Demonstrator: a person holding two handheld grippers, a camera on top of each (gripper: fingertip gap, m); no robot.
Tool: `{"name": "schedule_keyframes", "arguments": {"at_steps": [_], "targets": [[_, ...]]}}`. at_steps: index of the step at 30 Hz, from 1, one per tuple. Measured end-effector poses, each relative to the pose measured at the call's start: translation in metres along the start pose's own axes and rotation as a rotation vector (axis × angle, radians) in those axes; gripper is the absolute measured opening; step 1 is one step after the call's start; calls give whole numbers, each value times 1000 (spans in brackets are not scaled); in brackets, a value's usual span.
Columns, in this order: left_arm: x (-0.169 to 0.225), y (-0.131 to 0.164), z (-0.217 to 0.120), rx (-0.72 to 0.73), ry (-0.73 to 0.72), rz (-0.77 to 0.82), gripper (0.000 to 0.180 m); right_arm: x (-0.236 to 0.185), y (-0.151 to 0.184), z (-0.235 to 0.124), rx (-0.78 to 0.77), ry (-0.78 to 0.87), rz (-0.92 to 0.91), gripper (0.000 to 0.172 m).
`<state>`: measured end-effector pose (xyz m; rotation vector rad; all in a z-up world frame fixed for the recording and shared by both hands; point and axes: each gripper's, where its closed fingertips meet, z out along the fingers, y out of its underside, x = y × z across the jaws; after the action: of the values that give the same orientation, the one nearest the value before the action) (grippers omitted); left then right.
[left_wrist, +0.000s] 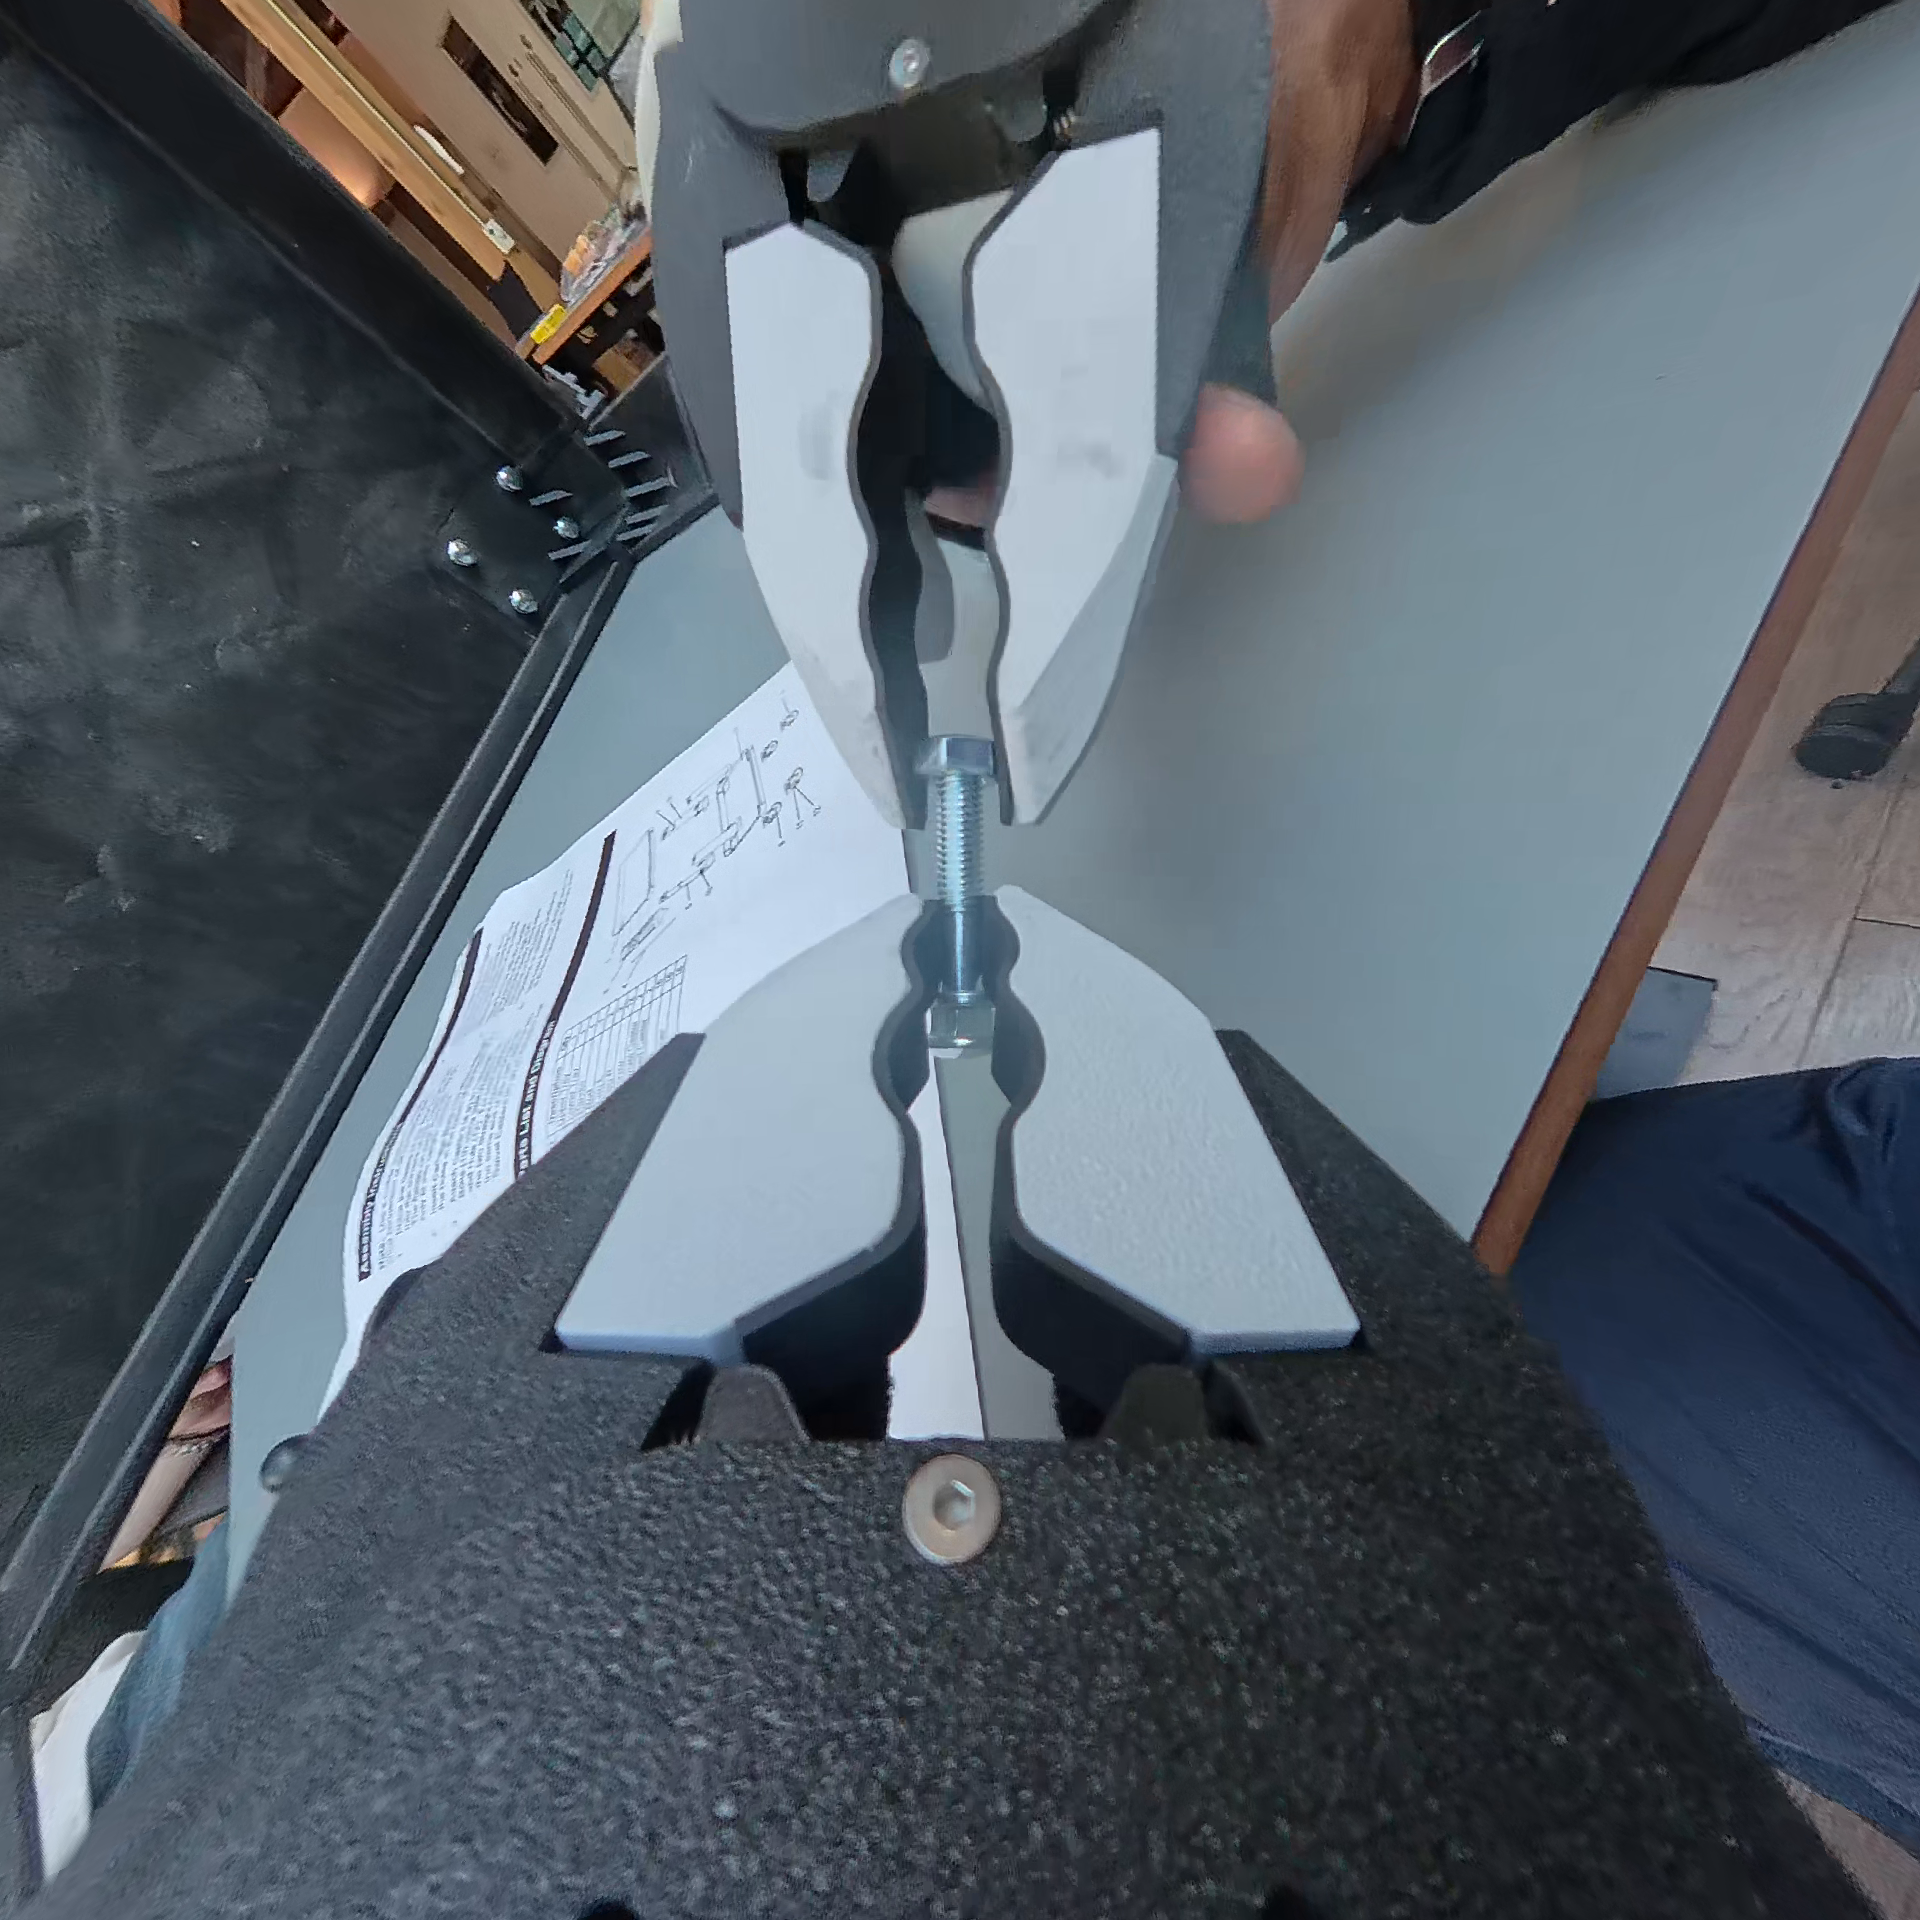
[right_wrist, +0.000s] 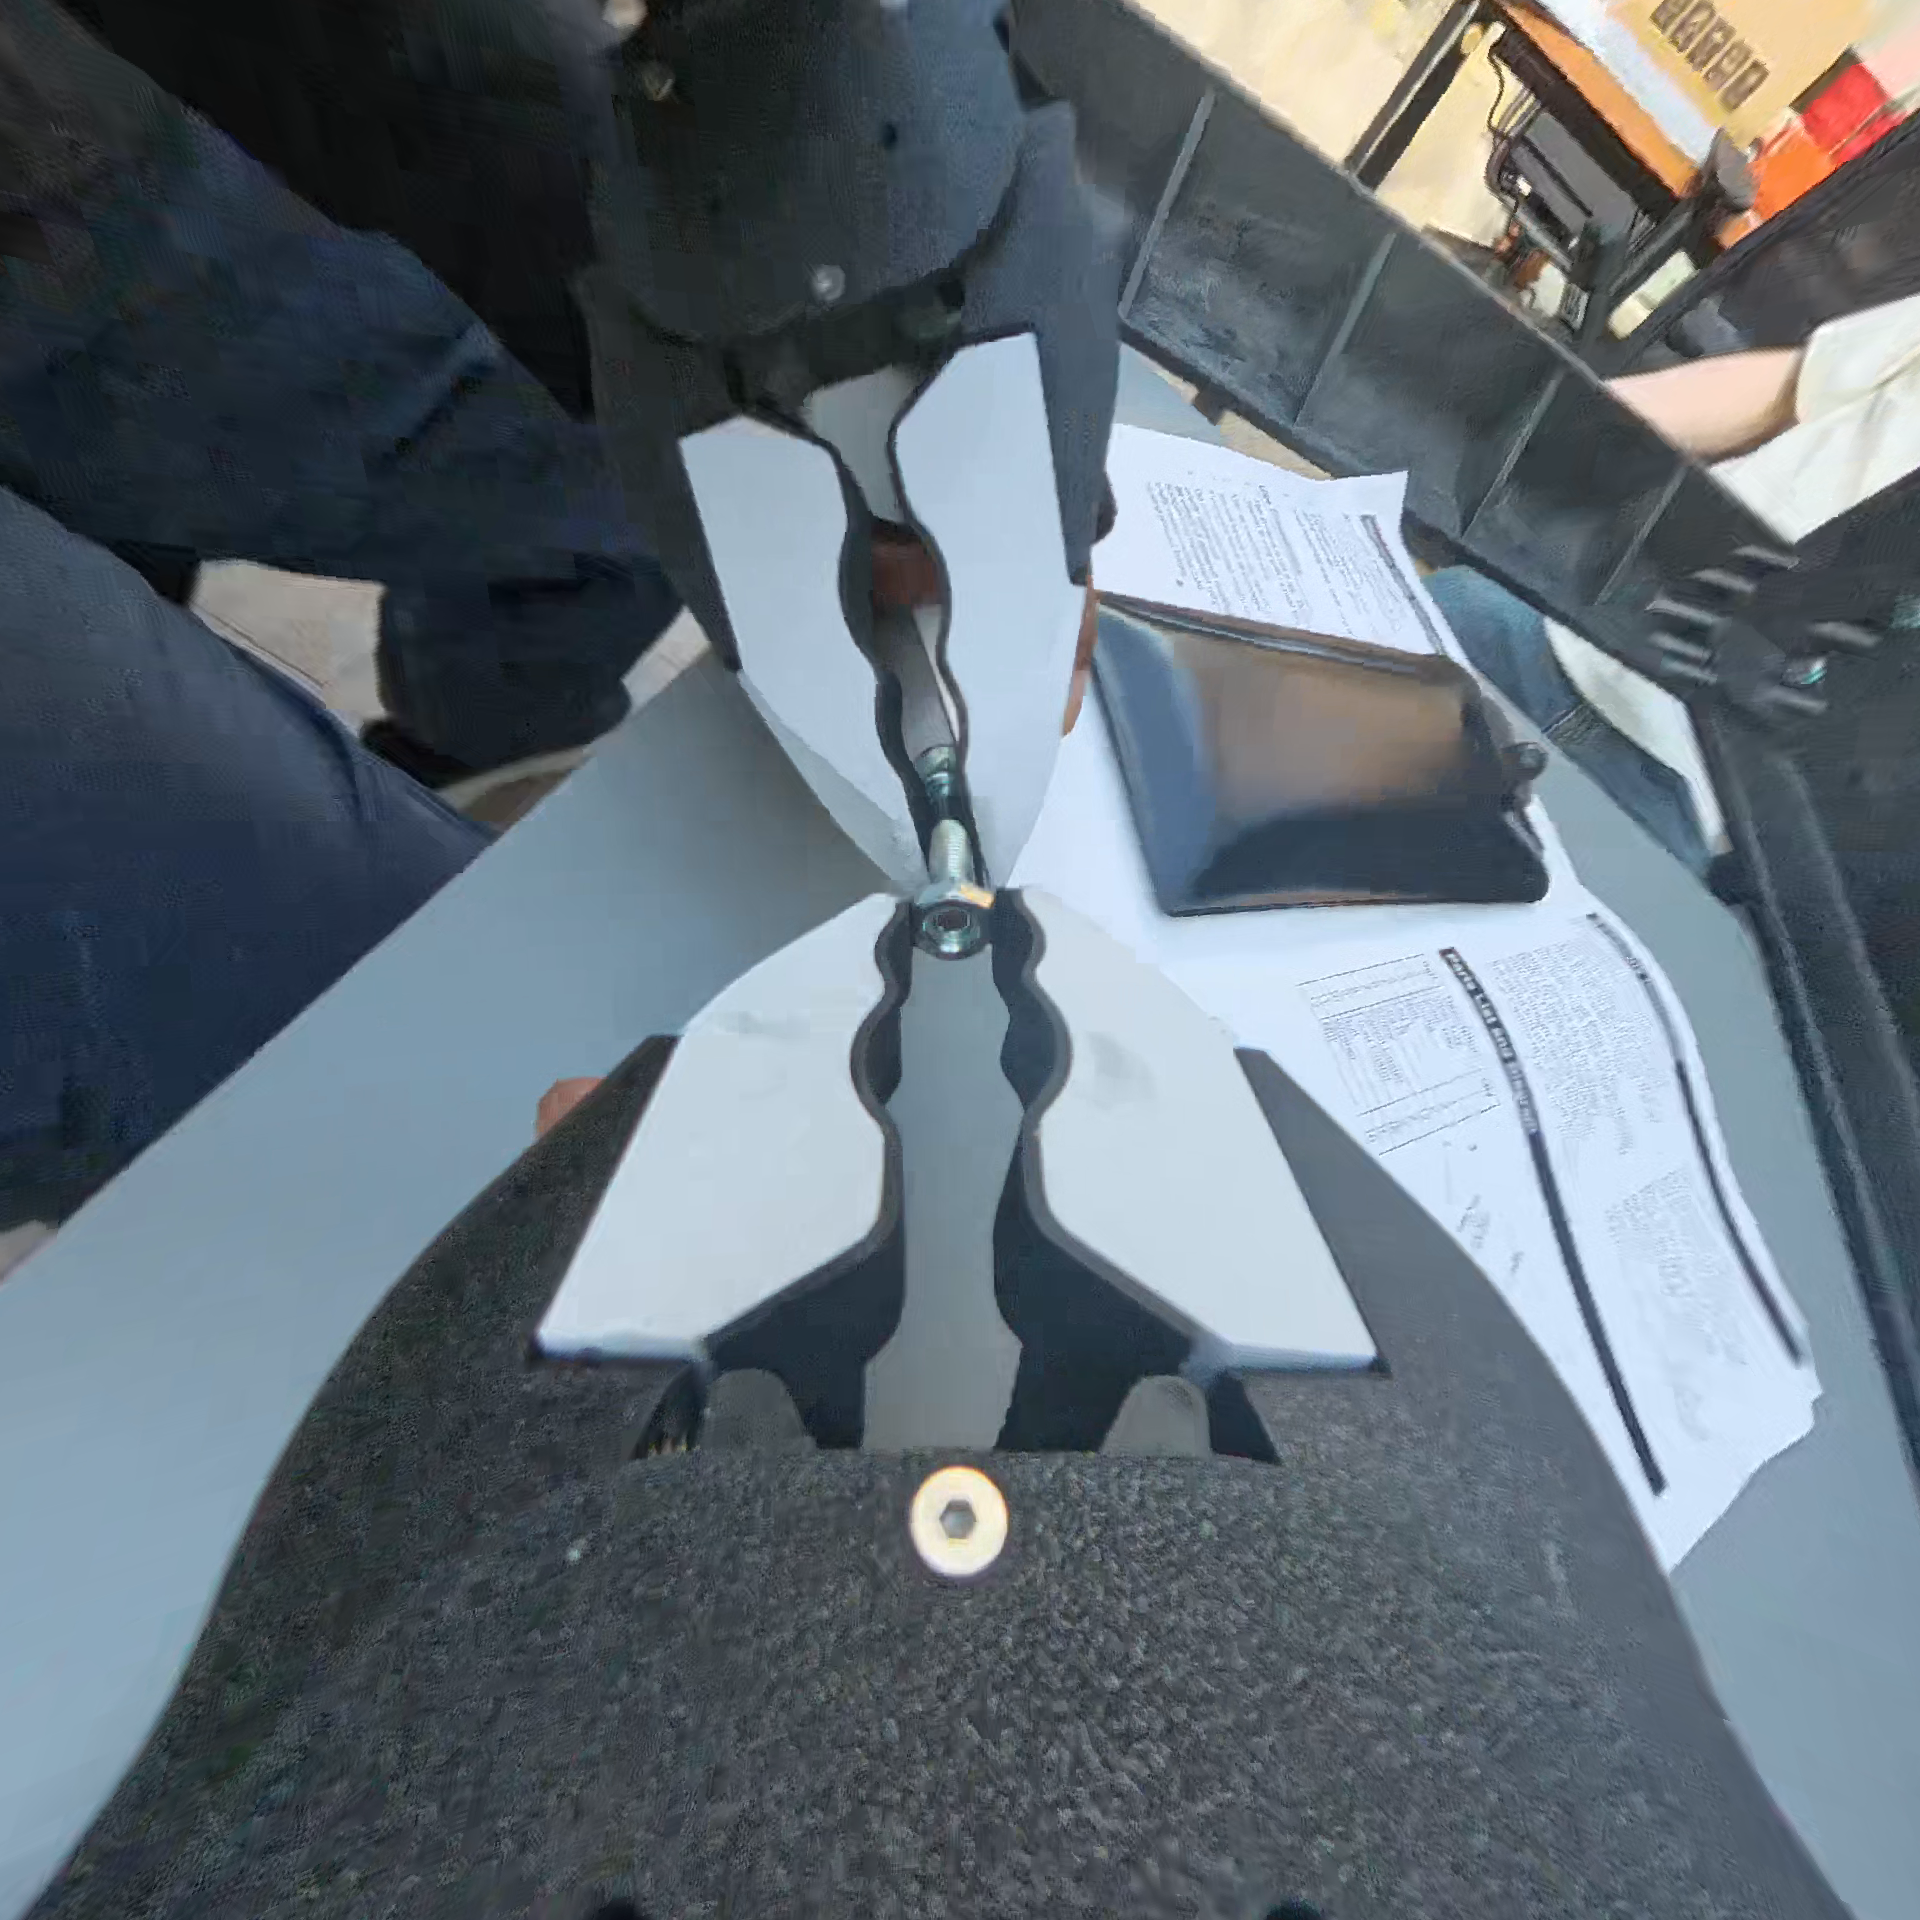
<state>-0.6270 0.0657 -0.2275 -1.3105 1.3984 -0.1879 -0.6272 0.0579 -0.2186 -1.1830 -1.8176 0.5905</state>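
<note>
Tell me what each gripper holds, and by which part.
Left gripper clamps the bolt on its shank near the head end. Right gripper grips the nut by its flats.

Two claws, one in each hand: the left claw (left_wrist: 961, 914) and the right claw (right_wrist: 951, 914), tip to tip. One silver bolt (left_wrist: 954, 842) runs between them, with one hex nut (left_wrist: 954, 750) on its threaded end and one hex head (left_wrist: 958, 1023) at the other. Two printed paper sheets (right_wrist: 1558, 1143) lie on the one grey worktop (left_wrist: 1455, 727). One black tray-like piece (right_wrist: 1320, 769) rests on the sheets. One large black moulded panel (left_wrist: 208, 623) stands along the worktop's edge
</note>
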Motion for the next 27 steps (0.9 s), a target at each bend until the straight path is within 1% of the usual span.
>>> {"name": "schedule_keyframes", "arguments": {"at_steps": [3, 4, 5, 6, 8, 9, 11, 14, 15, 16, 17, 18, 19, 20, 22, 23, 24, 25, 26, 27], "targets": [[4, -1, -1, 10, 80, -46, 6, 2, -1, -2, -74, 191, -476, 15], [3, -2, -2, 22, 86, -62, 6, 3, -4, -3, -75, 247, -574, 16], [2, -4, -3, 35, 81, -75, 6, 4, -8, -5, -61, 266, -585, 17], [-1, -4, -4, 45, 64, -83, 6, 3, -11, -7, -26, 247, -527, 21], [-4, -5, -5, 48, 34, -79, 6, 6, -17, -11, 47, 180, -315, 31], [-5, -4, -4, 44, 15, -68, 6, 6, -17, -12, 67, 125, -199, 39], [-5, -4, -3, 34, -19, -34, 6, 9, -15, -10, 78, 64, -13, 47], [-6, -2, -2, 21, -66, 9, 6, 8, -17, -6, 105, 2, 157, 37], [-7, -2, -2, 18, -80, 21, 6, 8, -15, -4, 97, -12, 204, 31], [-7, -2, -2, 14, -90, 31, 6, 7, -13, -2, 89, -30, 237, 21], [-7, -1, -2, 9, -96, 37, 6, 6, -12, -1, 88, -41, 245, 15], [-6, -1, -1, 7, -90, 36, 6, 5, -12, -2, 83, -37, 218, 14], [-5, -1, -1, 9, -73, 28, 6, 4, -11, -2, 66, -19, 145, 14], [-4, -1, -1, 10, -46, 17, 6, 2, -9, -2, 37, 12, 33, 14], [0, -1, -1, 11, 13, -8, 6, 0, -8, -3, -24, 113, -259, 15], [-1, -2, -2, 21, 20, -28, 6, 1, -10, -4, -31, 177, -400, 15], [-3, -4, -3, 37, 17, -48, 6, 1, -16, -7, -4, 224, -482, 15], [-5, -5, -5, 50, 10, -61, 6, 2, -21, -10, 36, 241, -476, 15], [-7, -6, -5, 55, 1, -64, 6, 4, -23, -12, 59, 220, -396, 20], [-7, -5, -5, 53, -9, -56, 6, 7, -21, -13, 60, 187, -286, 29]]}}
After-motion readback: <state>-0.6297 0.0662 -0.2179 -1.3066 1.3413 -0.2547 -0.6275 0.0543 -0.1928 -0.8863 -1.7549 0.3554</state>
